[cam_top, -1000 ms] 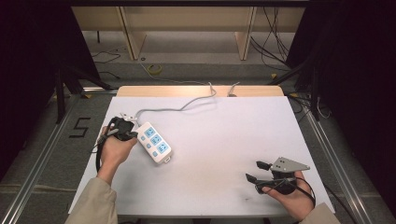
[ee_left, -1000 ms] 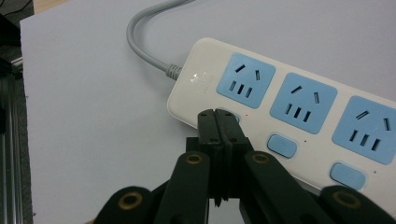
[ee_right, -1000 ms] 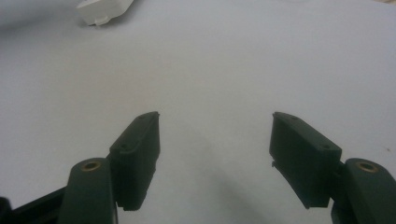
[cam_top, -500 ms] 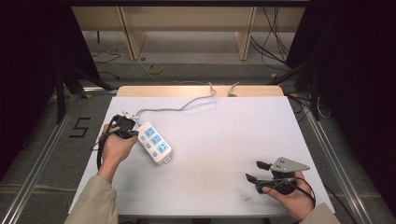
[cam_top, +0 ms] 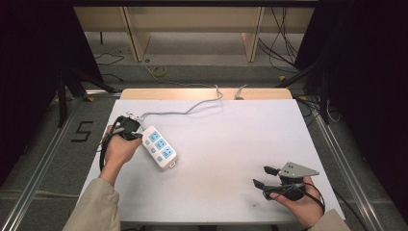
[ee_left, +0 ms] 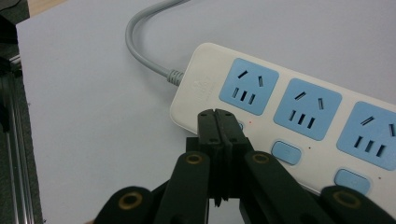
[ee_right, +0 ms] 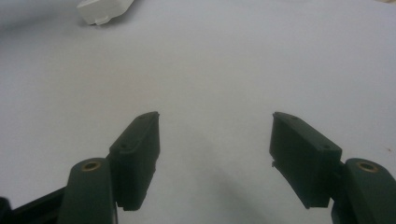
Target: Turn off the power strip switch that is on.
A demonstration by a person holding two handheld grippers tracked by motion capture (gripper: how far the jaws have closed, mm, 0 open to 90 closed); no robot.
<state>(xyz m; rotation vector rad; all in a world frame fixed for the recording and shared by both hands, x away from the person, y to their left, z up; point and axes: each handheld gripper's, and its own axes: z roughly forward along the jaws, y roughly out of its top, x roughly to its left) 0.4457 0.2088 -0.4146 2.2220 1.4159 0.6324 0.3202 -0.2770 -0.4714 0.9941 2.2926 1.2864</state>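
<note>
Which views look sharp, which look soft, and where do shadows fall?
Left gripper view: power strip sharp, lit evenly. Right gripper view: soft and dim, open right gripper casting a faint shadow on the table. High view: table bright, surroundings dark.

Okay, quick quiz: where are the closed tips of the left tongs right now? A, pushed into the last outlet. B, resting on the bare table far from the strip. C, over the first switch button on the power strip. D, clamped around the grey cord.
C: in the left gripper view the shut left tongs sit over the power strip, at the first button below its first blue outlet.
</note>
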